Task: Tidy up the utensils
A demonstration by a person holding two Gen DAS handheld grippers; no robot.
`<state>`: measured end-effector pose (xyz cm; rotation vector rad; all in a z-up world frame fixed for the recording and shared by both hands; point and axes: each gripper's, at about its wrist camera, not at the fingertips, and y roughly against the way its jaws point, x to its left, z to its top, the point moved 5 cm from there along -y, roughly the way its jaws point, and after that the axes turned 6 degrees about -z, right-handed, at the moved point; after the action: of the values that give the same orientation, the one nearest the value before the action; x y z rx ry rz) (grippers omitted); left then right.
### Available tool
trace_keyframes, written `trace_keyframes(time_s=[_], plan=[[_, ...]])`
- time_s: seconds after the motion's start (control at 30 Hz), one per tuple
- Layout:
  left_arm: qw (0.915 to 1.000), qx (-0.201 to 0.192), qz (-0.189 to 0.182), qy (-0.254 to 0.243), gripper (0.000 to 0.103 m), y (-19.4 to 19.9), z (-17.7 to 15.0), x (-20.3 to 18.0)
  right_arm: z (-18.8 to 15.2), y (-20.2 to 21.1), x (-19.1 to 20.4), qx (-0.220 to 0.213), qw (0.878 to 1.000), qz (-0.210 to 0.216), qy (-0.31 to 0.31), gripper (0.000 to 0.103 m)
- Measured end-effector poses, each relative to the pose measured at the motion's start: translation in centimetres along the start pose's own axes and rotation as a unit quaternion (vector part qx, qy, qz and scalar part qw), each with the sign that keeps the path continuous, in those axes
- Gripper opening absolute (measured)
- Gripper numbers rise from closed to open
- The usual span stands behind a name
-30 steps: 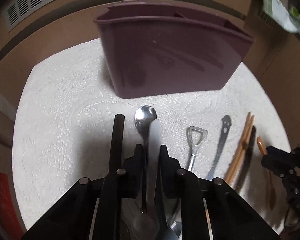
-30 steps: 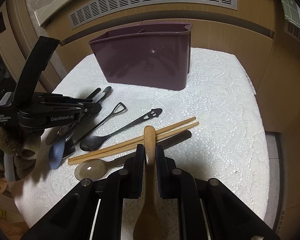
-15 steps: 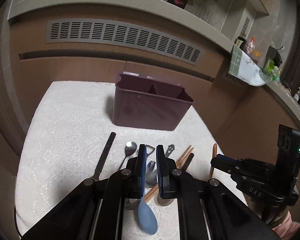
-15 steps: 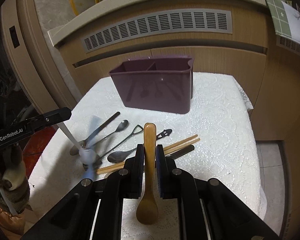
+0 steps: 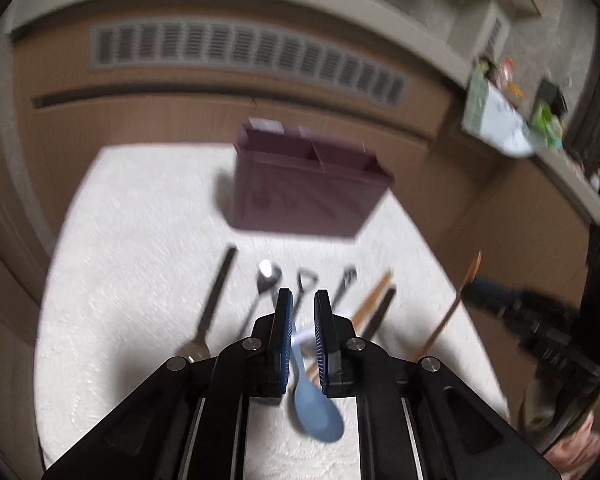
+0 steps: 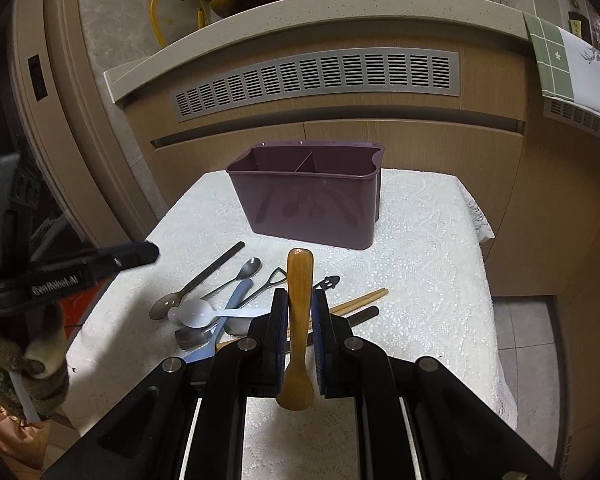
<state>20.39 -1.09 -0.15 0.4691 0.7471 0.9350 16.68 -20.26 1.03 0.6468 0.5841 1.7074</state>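
1. At the left edge of the right wrist view, the left tongs (image 5: 300, 304) hang above the table (image 6: 420, 280). They are pinched narrow and I see nothing clamped in them. They are best kept out there, clear of the path ahead.
2. Left of centre lies the loose pile, with a white spoon (image 6: 191, 314) lying across a blue spoon (image 6: 237, 300) and the metal pieces. The carry should pass above this heap so nothing is dragged.
3. At centre, the right tongs (image 6: 300, 300) are clamped on the wooden spoon (image 6: 300, 280) at mid-handle. Its handle end points away and its bowl hangs low toward the camera. I judge the step in hand to be carrying it to the purple caddy (image 6: 308, 208), which stands at upper centre on the table's far side.
4. Do it well by lifting above the caddy's rim, tipping the spoon near upright, choosing one side of the divider, and letting go only once it is well inside.
5. Just right of the tongs the chopsticks (image 6: 360, 300) lie untouched. Avoid brushing them.
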Motion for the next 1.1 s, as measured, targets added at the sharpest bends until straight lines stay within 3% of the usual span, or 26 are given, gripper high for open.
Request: trace_keyframes(time_s=[0.1, 0.17, 0.23, 0.4, 0.53, 0.7, 0.83, 0.93, 1.0, 1.1], plan=[[0.9995, 0.026, 0.015, 0.001, 0.026, -1.5, -1.6, 0.8, -0.1, -0.1, -0.1, 0.003, 1.000, -0.002, 0.002, 0.011], [0.9989, 0.043, 0.019, 0.004, 0.045, -2.2, -2.7, 1.3, -0.3, -0.2, -0.2, 0.005, 1.000, -0.003, 0.006, 0.011], [0.9980, 0.055, 0.026, 0.018, 0.051, -2.8, -3.7, 2.0, -0.5, -0.5, -0.4, 0.009, 1.000, -0.004, 0.005, 0.011], [0.9963, 0.070, 0.010, 0.047, 0.051, -4.1, -3.8, 2.4, -0.5, -1.0, -0.7, 0.008, 1.000, -0.004, -0.002, 0.011], [0.9946, 0.103, -0.007, 0.009, 0.047, -6.5, -1.7, 0.9, -0.5, -1.1, -0.6, 0.007, 1.000, -0.005, 0.004, 0.011], [0.9889, 0.136, 0.054, -0.027, 0.044, -9.4, 1.1, 1.6, -0.5, -0.9, -0.7, 0.006, 1.000, -0.005, 0.006, 0.011], [0.9820, 0.179, 0.050, -0.036, 0.044, -12.0, 2.1, 2.2, -0.5, -1.1, -0.8, 0.005, 1.000, -0.003, 0.005, 0.011], [0.9763, 0.186, 0.088, -0.068, 0.044, -14.2, 2.8, 2.7, -0.4, -1.3, -0.9, 0.007, 1.000, 0.000, 0.001, 0.011], [0.9744, 0.193, 0.090, -0.072, 0.044, -15.2, 2.7, 3.0, -0.5, -1.3, -0.9, 0.007, 1.000, 0.001, 0.001, 0.011], [0.9766, 0.174, 0.092, -0.087, 0.044, -15.5, 2.5, 3.0, -0.5, -1.2, -1.0, 0.006, 1.000, 0.003, 0.002, 0.011]])
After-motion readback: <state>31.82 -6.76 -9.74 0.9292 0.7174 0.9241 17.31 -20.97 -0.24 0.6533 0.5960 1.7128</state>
